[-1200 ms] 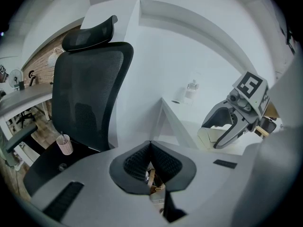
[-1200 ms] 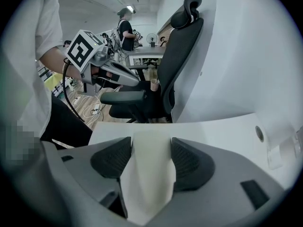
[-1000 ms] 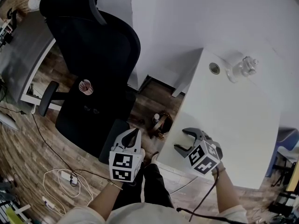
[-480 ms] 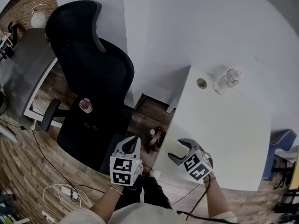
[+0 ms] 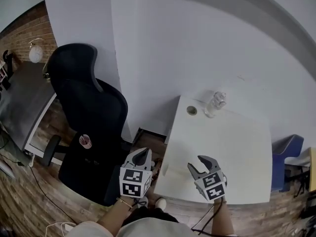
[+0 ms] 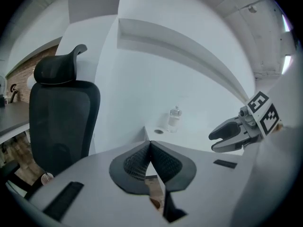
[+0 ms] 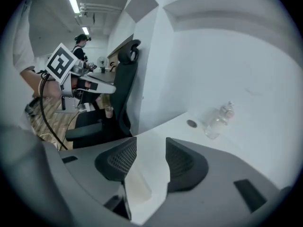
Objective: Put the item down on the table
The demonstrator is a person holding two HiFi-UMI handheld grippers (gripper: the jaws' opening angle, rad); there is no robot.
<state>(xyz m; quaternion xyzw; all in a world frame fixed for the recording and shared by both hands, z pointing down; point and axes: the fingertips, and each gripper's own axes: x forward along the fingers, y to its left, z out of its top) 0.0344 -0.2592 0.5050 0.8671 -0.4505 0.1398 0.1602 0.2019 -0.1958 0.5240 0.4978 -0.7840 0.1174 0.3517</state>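
Observation:
A clear plastic bottle [image 5: 216, 102] stands at the far edge of the white table [image 5: 237, 147], beside a round cable hole [image 5: 191, 110]; no gripper touches it. In the gripper views the bottle [image 6: 174, 118] [image 7: 218, 121] is far ahead of both jaws. My left gripper [image 5: 142, 153] hangs off the table's near left corner, shut and empty [image 6: 150, 148]. Over the table's near edge, my right gripper [image 5: 196, 163] is open; its jaws have just been closing, with only the bare tabletop showing between them [image 7: 150, 157].
A black office chair [image 5: 94, 117] stands left of the table, with a small cup [image 5: 85, 140] on its seat. A grey desk [image 5: 19, 102] is at far left, and a blue seat [image 5: 285, 149] at the table's right. White walls rise behind.
Both grippers have risen and moved toward the table. The right gripper has rolled so its jaws point away, and its gap has narrowed. The head view has tilted up toward the wall.

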